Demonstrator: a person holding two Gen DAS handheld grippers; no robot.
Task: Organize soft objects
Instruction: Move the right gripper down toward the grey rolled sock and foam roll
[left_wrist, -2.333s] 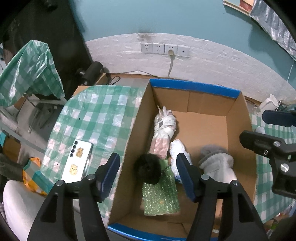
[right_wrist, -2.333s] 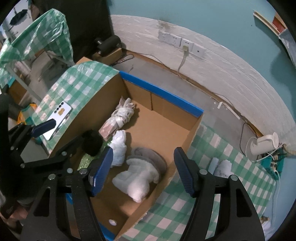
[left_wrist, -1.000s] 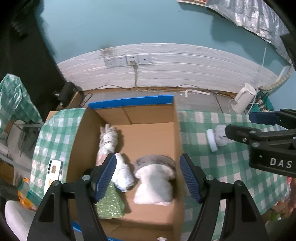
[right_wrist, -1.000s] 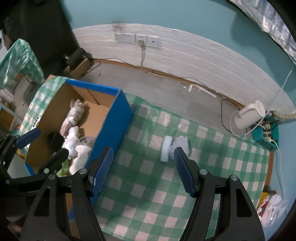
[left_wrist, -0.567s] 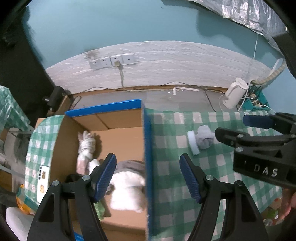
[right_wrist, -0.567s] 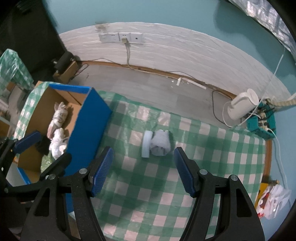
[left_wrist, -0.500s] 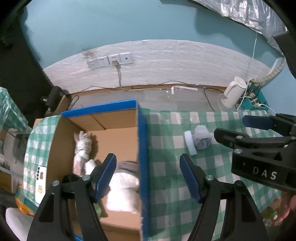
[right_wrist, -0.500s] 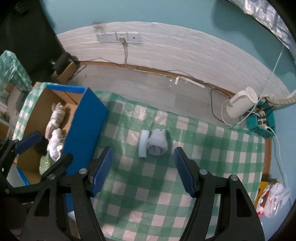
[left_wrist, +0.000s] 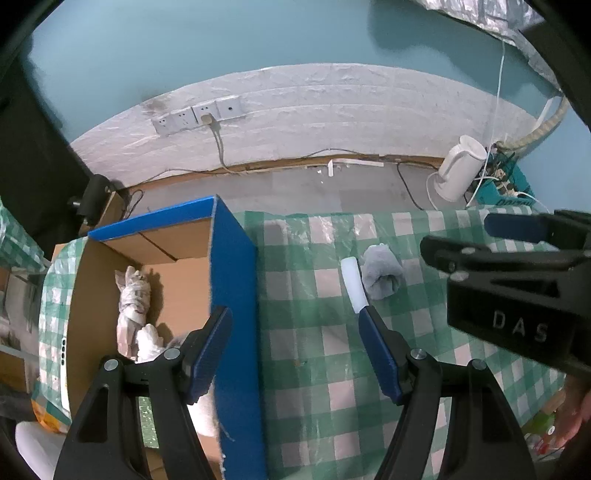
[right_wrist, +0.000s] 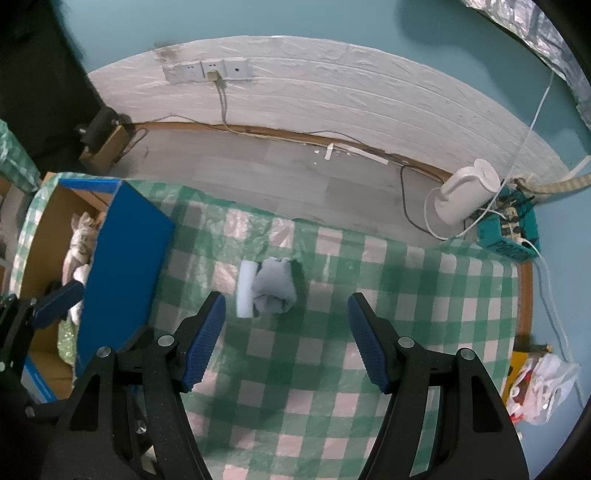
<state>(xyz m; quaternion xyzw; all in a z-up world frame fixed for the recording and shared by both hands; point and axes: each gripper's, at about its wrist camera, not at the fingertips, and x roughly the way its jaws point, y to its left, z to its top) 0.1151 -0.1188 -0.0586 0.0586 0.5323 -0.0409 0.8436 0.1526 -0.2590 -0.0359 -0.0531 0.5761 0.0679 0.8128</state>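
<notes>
On the green-checked cloth (right_wrist: 332, 369) lie a grey sock roll (right_wrist: 275, 290) and a white sponge (right_wrist: 245, 290), touching, the sponge on the roll's left. The box (right_wrist: 122, 258) (blue outside, bare cardboard within) stands at the left of the table, well apart from them, with white bundles (left_wrist: 135, 306) and other soft things inside.

The right gripper (right_wrist: 286, 332) hangs above the cloth just near of the roll, jaws apart with nothing between them. The left gripper (left_wrist: 295, 347) is over the box's right wall, jaws apart and empty too, its right finger (left_wrist: 376, 354) overlapping the sponge's near end in the left view.

A white kettle (right_wrist: 467, 195) sits on the floor at far right.
</notes>
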